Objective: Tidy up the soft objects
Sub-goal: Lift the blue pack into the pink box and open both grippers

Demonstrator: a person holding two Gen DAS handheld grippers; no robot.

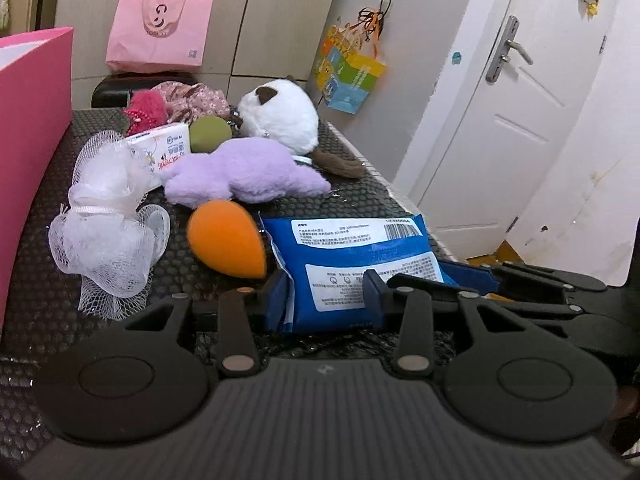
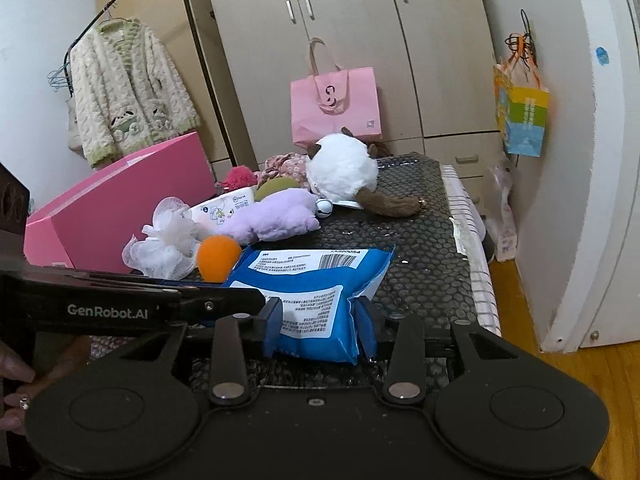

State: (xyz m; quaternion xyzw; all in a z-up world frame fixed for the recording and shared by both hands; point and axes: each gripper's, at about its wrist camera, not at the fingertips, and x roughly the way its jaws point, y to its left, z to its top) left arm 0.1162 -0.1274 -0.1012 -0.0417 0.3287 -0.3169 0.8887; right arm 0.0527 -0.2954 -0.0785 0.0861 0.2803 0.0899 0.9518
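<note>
Clearly, from the left wrist, the left gripper (image 1: 327, 300) is pinching the blue wipes pack (image 1: 352, 264) with its barcode label at the table's (image 1: 380, 196) near edge. From the right wrist, the right gripper (image 2: 320, 334) is clamping the same pack beside the "GenRobot.AI" lettering (image 2: 107, 312).

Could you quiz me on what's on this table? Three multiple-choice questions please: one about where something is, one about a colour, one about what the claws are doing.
1. Where is the pink box?
A. along the table's left edge
B. on the floor
C. hanging on the door

2. What colour is the egg-shaped sponge?
A. green
B. orange
C. black

3. What is the blue packet's state?
A. gripped by both claws
B. lying untouched
C. inside the box

Answers: A, the pink box stands at the left. B, the sponge is orange. A, the left claw and right claw both pinch the blue packet.
</note>
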